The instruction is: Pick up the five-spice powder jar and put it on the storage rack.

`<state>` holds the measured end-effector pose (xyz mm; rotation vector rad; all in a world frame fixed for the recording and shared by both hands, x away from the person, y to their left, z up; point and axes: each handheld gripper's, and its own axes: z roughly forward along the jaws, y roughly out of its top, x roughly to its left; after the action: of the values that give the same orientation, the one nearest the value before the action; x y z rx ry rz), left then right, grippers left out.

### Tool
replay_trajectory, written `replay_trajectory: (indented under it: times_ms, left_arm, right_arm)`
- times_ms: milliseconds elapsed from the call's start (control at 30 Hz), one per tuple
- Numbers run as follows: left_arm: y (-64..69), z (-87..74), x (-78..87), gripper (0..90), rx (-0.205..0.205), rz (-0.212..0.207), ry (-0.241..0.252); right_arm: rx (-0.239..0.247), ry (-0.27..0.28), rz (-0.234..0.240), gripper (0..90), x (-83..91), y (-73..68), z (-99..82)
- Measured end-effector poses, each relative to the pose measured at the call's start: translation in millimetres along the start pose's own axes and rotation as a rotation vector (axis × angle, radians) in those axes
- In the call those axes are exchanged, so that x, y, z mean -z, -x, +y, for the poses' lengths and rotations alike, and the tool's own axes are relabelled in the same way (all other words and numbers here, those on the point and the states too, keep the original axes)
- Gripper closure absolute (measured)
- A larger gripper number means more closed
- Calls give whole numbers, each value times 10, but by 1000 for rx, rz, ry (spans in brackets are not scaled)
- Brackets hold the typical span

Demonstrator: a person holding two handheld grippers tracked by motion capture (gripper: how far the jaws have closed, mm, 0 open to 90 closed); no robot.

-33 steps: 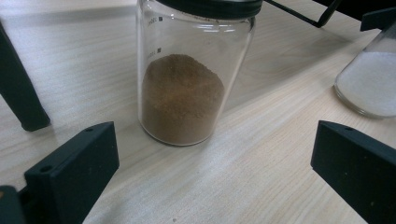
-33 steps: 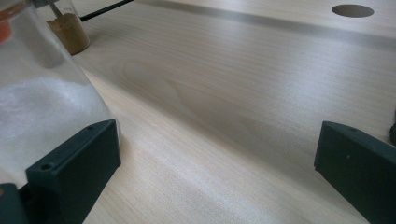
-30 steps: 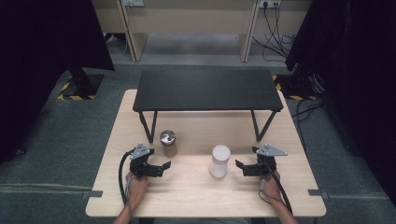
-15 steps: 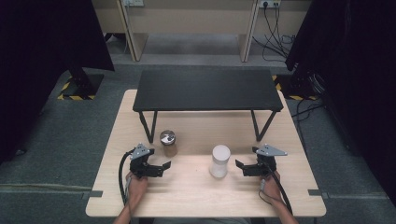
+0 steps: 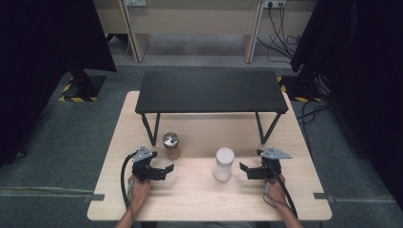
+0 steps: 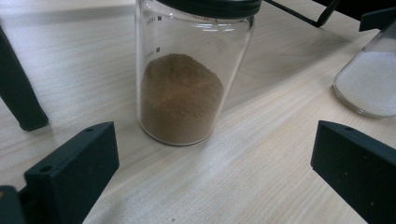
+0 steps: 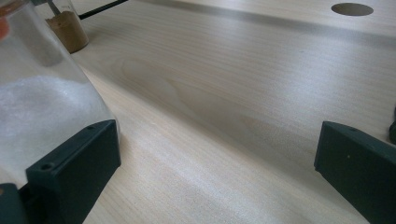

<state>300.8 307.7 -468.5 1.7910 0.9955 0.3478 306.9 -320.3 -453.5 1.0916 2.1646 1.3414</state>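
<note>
- We hold both tools low over the near half of the tabletop [image 5: 199,199], with bare wood between them and along the near edge.
- The black shelf [image 5: 211,91] stands across the far half; its legs come down just behind the jars.
- Our left hand-held gripper [image 5: 164,171] is released, jaws spread wide, holding nothing.
- The jar of brown powder [image 5: 171,145] stands upright just beyond it, apart from both jaws and slightly left of centre in the left gripper view [image 6: 191,79].
- Our right hand-held gripper [image 5: 243,170] is also released.
- The jar of white powder [image 5: 224,164] stands upright just beside its left jaw; we cannot tell whether they touch.
</note>
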Motion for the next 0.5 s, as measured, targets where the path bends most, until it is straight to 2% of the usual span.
replay_trajectory:
  times_ms: [500]
  left_arm:
    - [-1, 0, -2, 2, 2, 0, 0]
  right_arm:
    - [3, -2, 2, 5, -2, 3, 3]
